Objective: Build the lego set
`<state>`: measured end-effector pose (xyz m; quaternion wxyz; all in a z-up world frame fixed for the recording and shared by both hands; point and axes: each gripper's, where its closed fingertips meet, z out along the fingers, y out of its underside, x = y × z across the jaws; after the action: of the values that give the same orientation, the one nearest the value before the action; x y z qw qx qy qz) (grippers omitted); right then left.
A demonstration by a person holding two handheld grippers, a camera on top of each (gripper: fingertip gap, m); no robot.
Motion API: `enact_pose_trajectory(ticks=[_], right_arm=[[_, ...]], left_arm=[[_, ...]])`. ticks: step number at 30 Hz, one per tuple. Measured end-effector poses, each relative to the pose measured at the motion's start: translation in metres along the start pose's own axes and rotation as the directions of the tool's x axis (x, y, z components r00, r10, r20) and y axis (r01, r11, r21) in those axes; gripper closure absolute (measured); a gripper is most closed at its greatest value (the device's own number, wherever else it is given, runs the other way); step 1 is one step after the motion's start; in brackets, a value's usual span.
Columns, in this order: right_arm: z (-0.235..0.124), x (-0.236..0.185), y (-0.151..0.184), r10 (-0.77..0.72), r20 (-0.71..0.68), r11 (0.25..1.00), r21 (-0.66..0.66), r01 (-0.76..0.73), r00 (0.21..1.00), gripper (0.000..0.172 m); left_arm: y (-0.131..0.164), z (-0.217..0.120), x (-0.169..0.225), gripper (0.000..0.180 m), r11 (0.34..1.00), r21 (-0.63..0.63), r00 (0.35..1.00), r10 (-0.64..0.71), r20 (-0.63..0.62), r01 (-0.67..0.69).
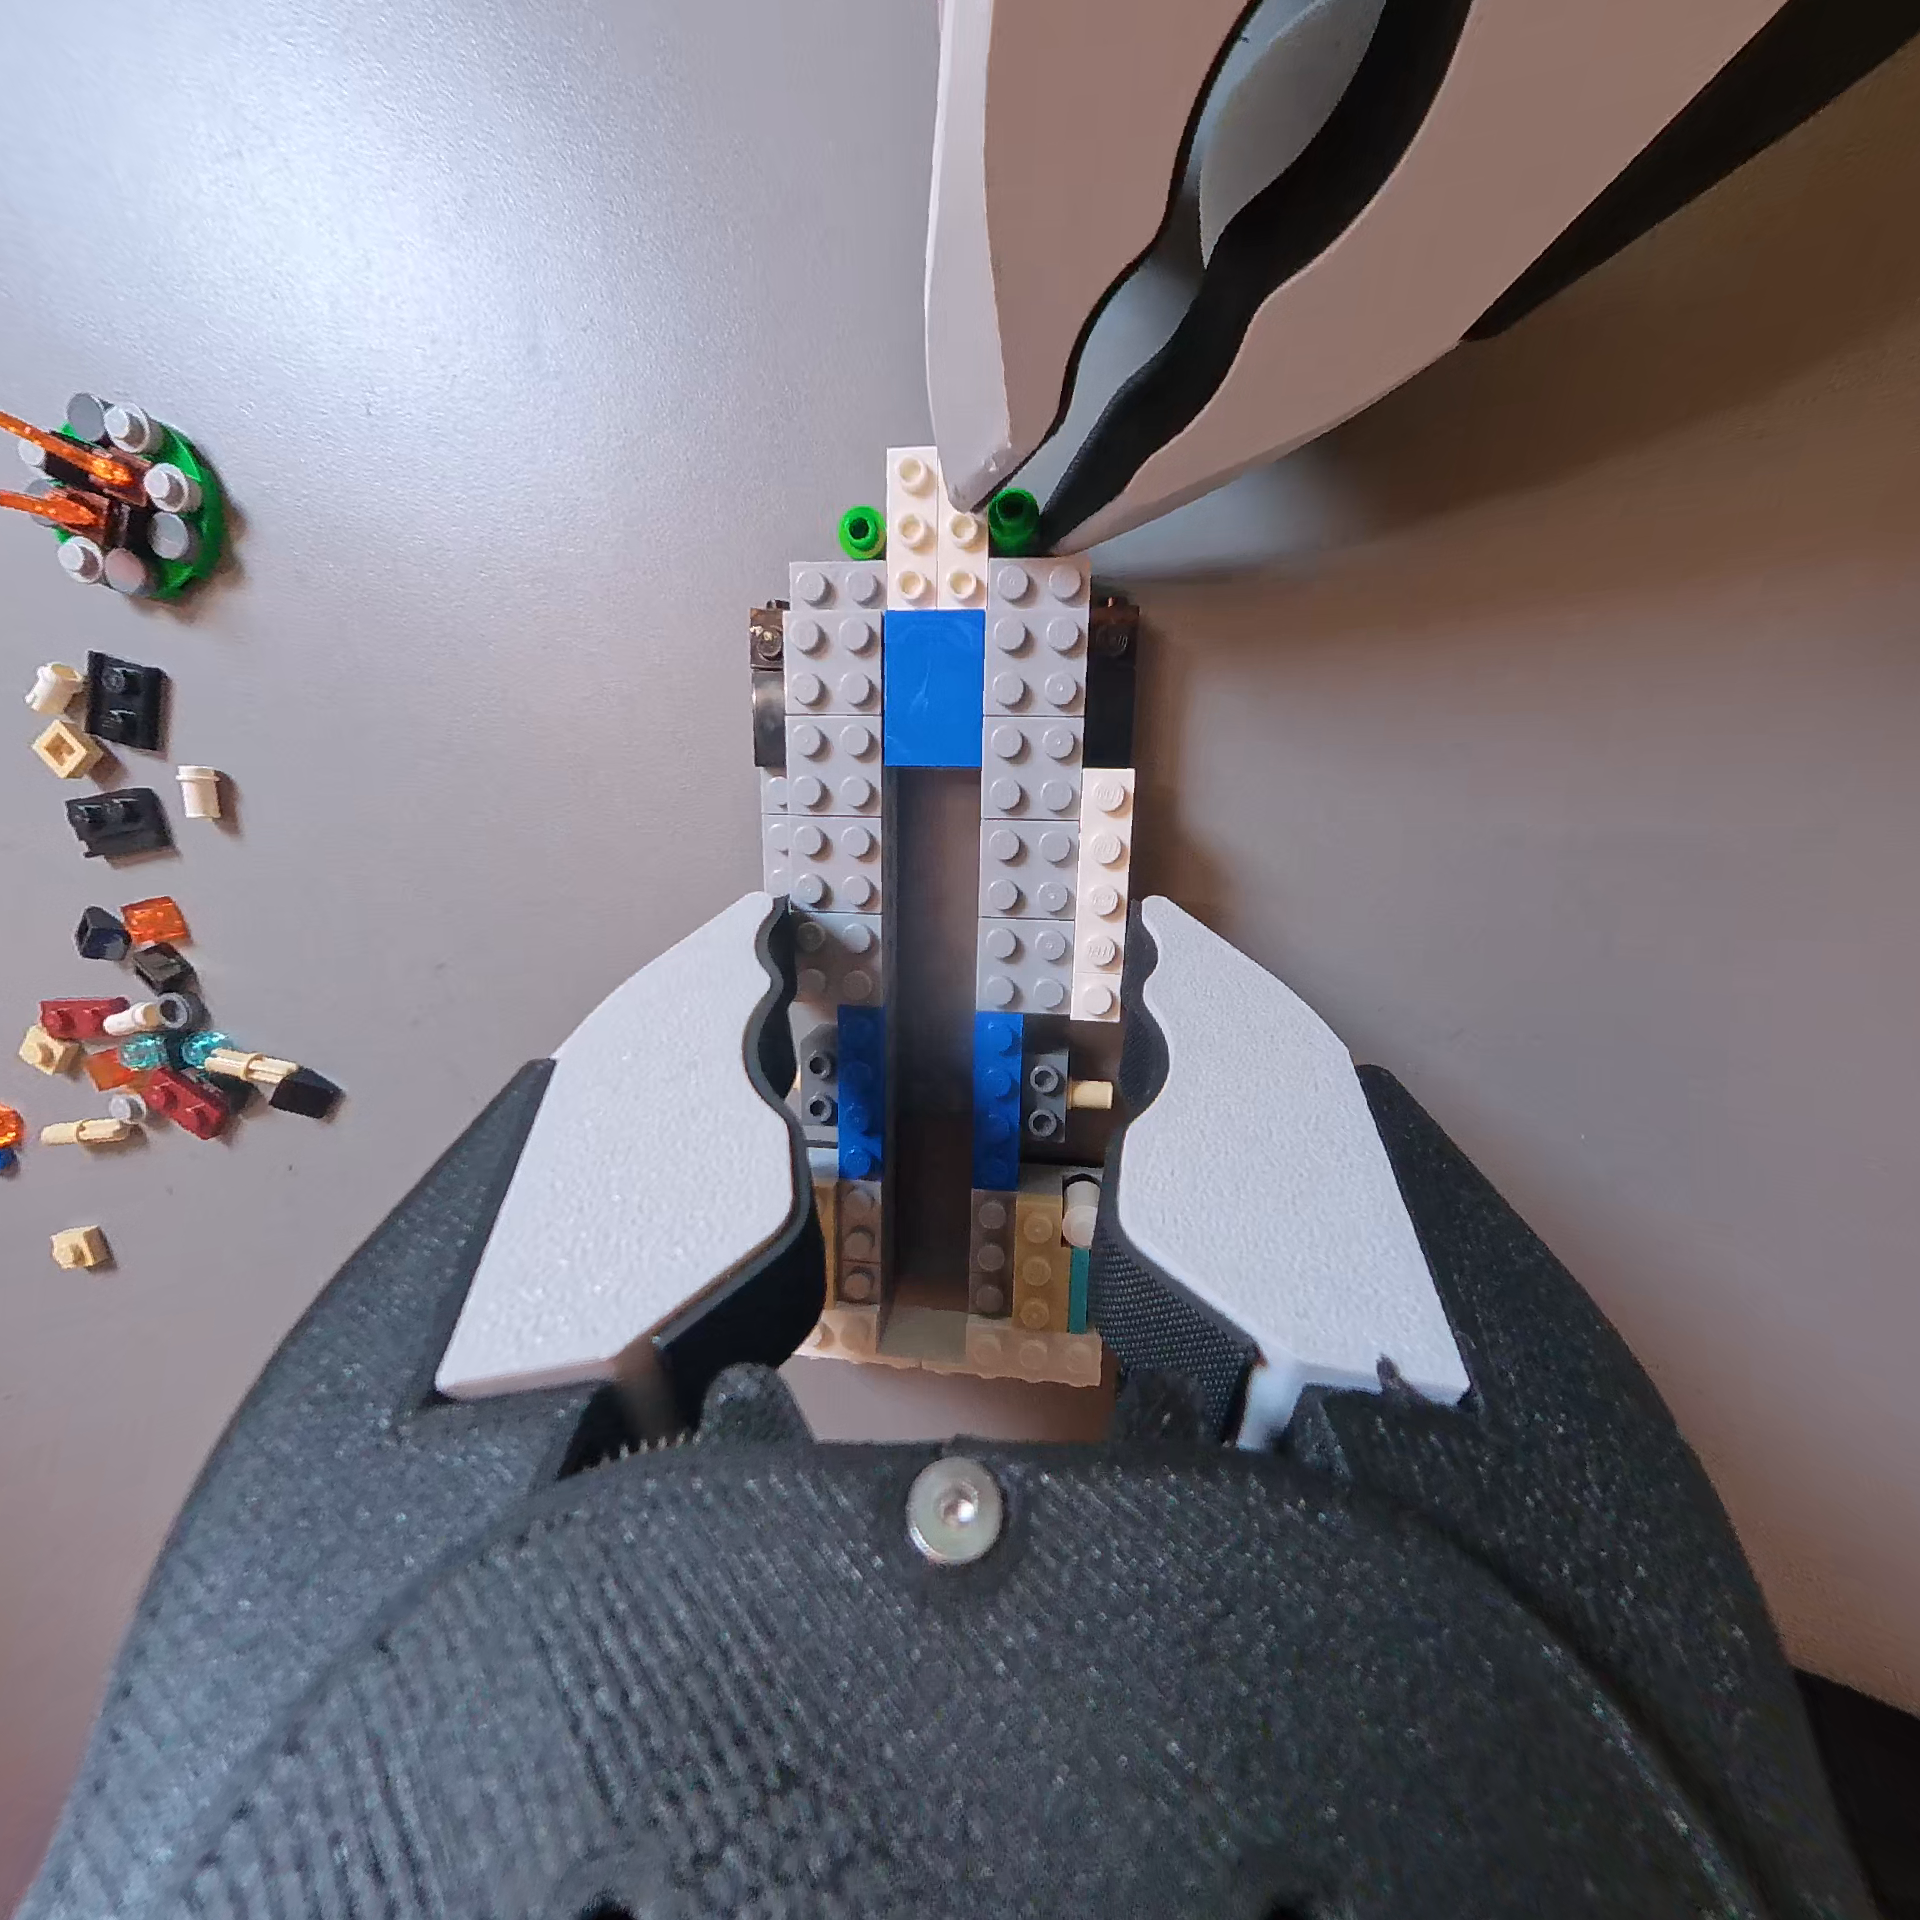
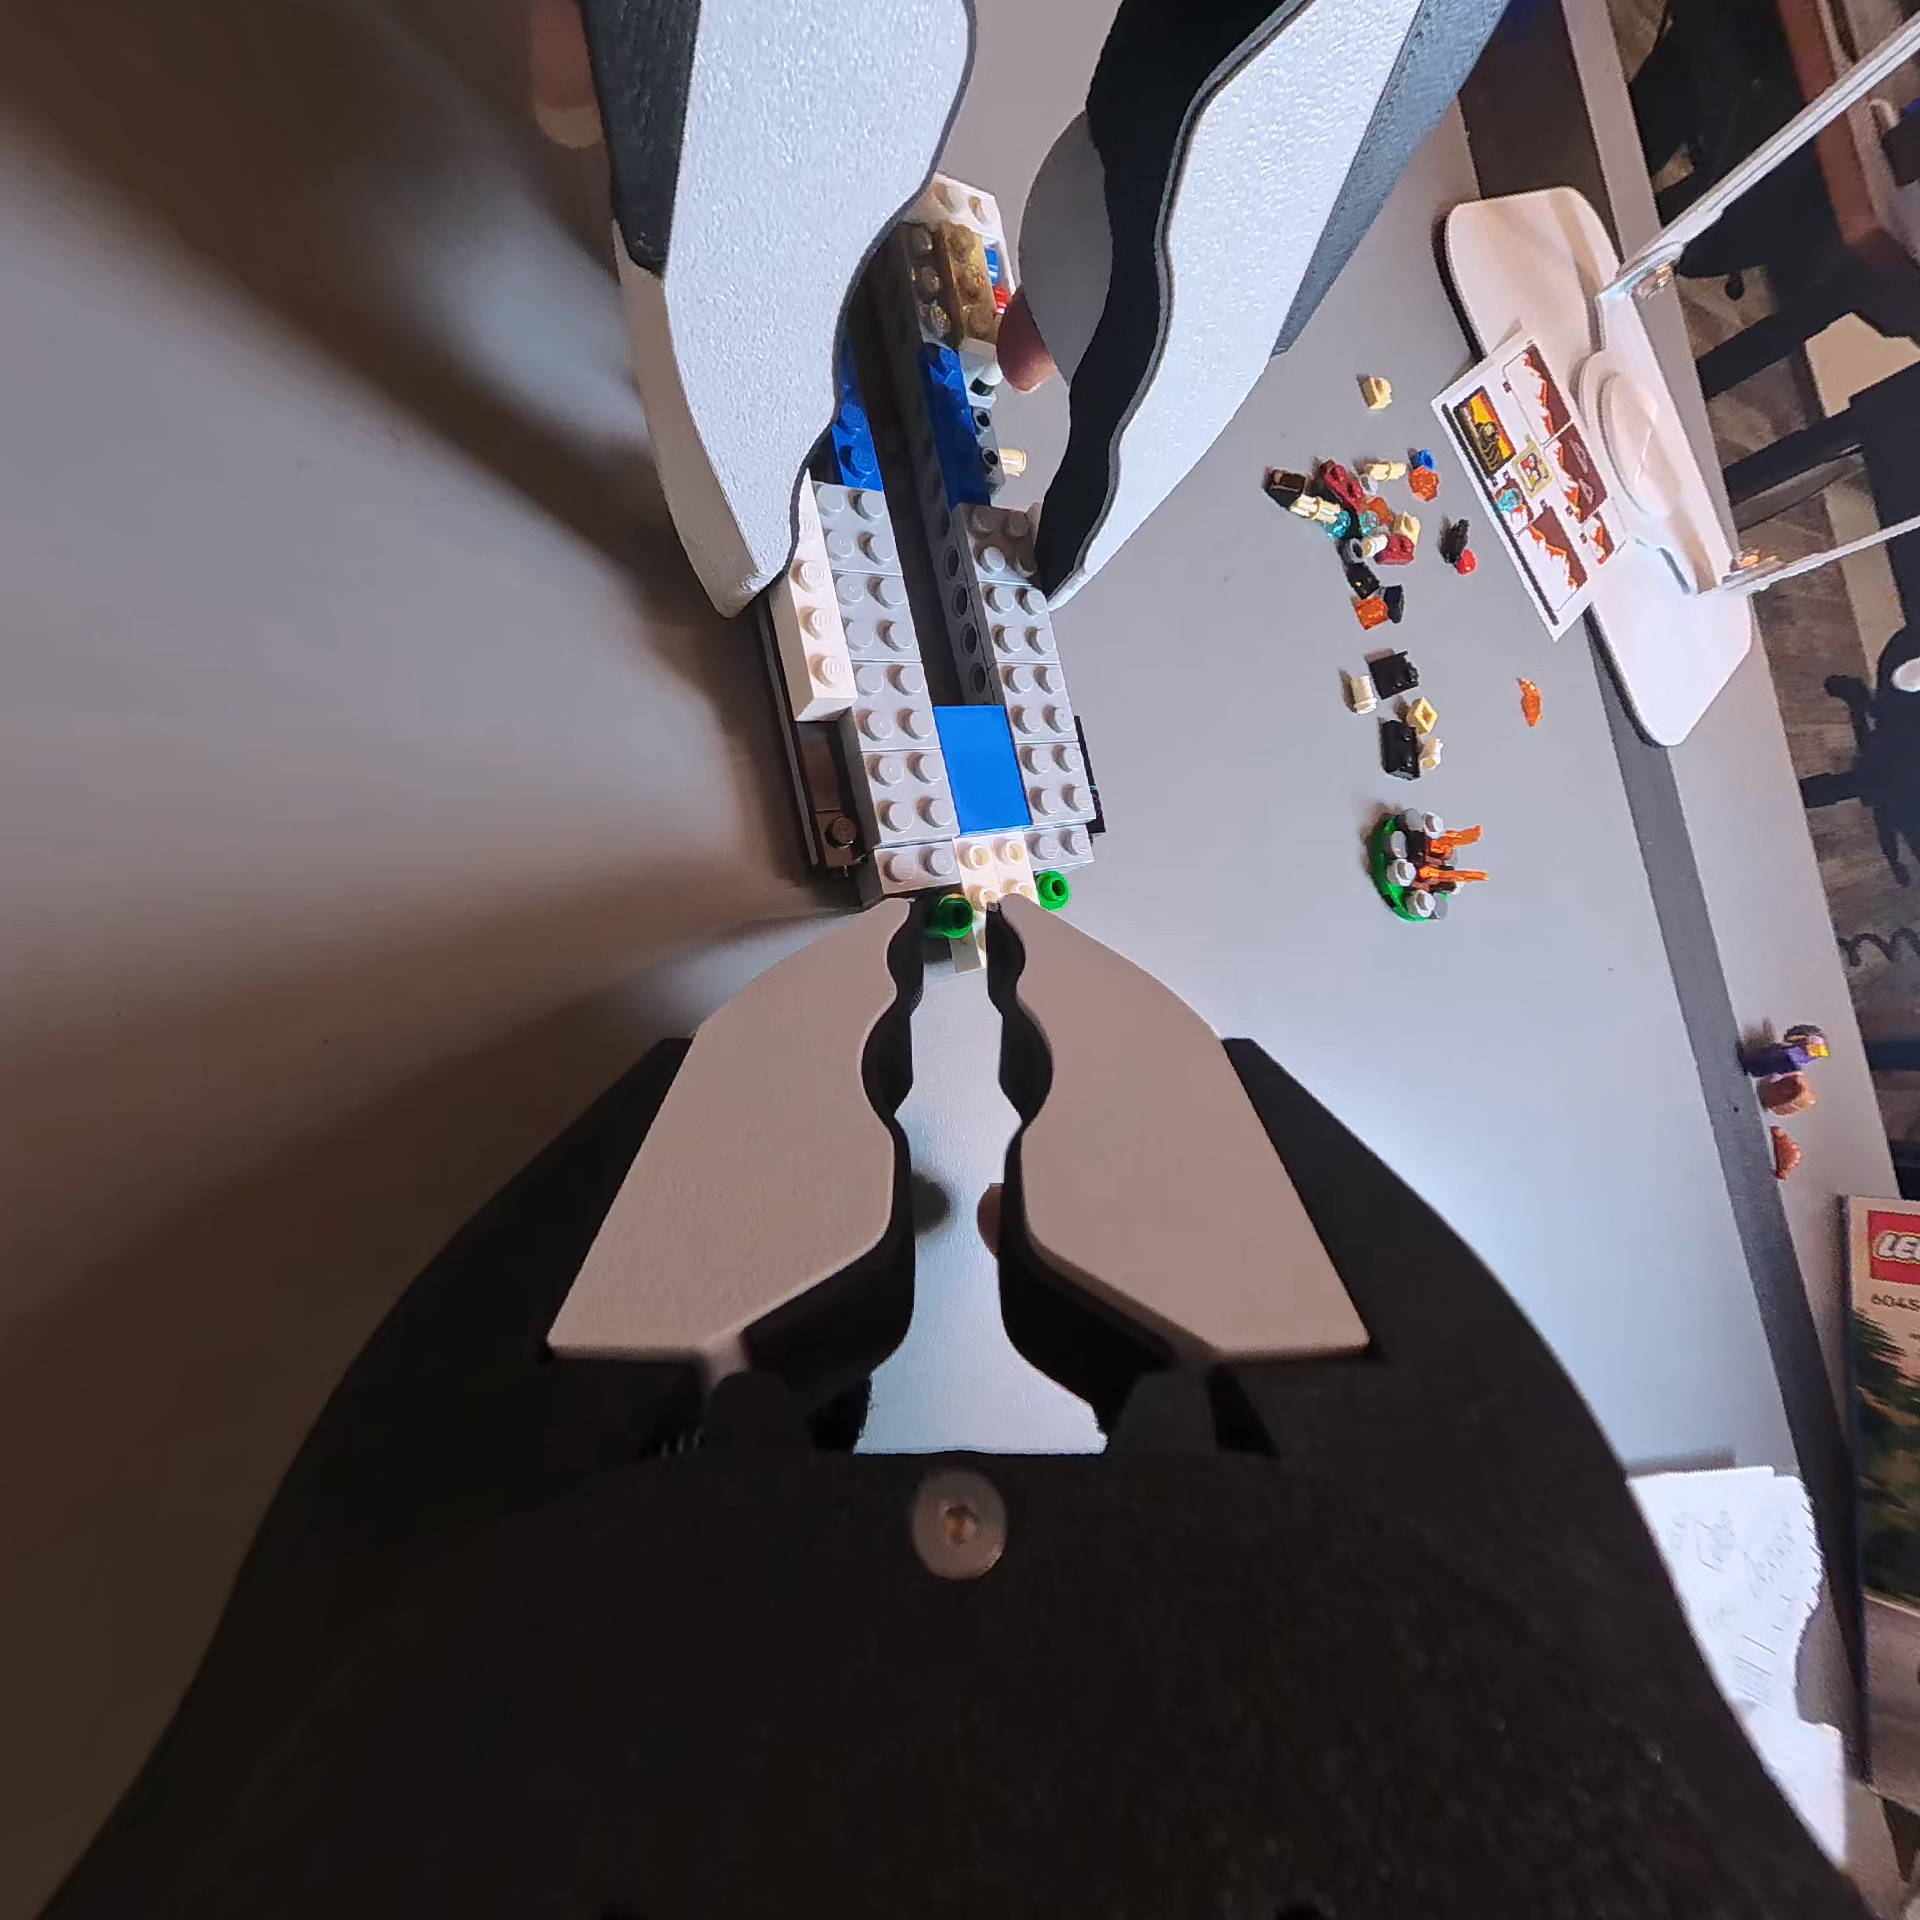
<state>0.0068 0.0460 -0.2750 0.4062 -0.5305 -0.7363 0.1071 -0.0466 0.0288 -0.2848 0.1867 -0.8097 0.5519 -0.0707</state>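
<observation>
the long grey, blue and white brick model [image 1: 935, 831] lies flat on the grey table [image 1: 468, 260], its near end between the fingers of the left gripper [image 1: 951, 997], which stand wide and hug its two sides. at its far end the right gripper [image 2: 954, 920] is nearly closed, its pads pinching a small green round stud piece [image 2: 950, 914] beside the white plate [image 2: 992, 868]; a second green stud [image 2: 1052, 888] sits just outside the fingers. well off to the side lie loose small bricks [image 1: 135, 1049], a green round plate with orange flames [image 1: 125, 509], a sticker sheet [image 2: 1527, 488] and a printed booklet [image 2: 1886, 1455] with a red brand logo.
</observation>
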Motion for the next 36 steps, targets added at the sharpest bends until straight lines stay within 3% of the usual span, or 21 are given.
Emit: enact_pose_trajectory(ticks=[16, 25, 36], right_arm=[[0.0004, -0.0023, -0.0004, -0.109, -0.058, 0.994, -0.02, 0.108, 0.992, 0.163], [0.0012, -0.0023, 0.0012, -0.096, -0.003, 0.994, -0.048, 0.095, 0.995, 0.163], [0.0014, -0.0007, -0.0004, -0.17, -0.065, 0.985, -0.049, 0.167, 0.983, 0.157]], left_arm=[[0.0003, 0.0004, -0.0001, 0.12, 1.0, -0.002, 1.0, 0.005, 0.007, -0.005], [0.0005, 0.0005, -0.0002, 0.12, 1.0, -0.003, 1.0, 0.013, 0.01, -0.012], [0.0005, 0.0004, 0.0001, 0.12, 1.0, -0.001, 1.0, 0.012, 0.009, -0.012]])
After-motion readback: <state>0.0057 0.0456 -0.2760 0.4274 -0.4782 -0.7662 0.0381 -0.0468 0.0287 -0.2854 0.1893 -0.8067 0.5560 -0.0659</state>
